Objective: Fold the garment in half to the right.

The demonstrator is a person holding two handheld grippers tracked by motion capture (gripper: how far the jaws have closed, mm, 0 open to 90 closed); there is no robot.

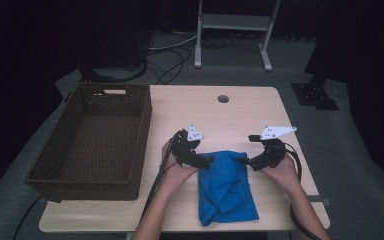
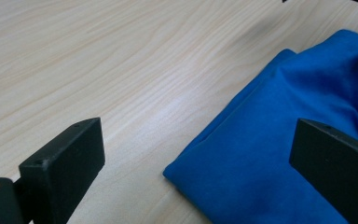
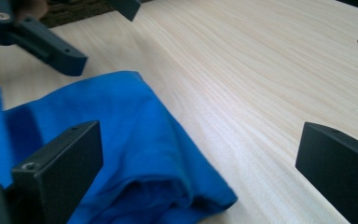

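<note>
Pale wooden table [image 1: 240, 107], wicker basket [image 1: 87, 175] bare inside, both hand-held grippers [image 1: 211, 160] [image 1: 243, 161] released beside blue cloth [image 1: 226, 187].

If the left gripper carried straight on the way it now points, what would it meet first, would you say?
Most likely the blue cloth. The left gripper has its jaws open, and the cloth's folded corner already lies between them, just ahead. Whether the tips would graze the table first is hard to judge.
</note>
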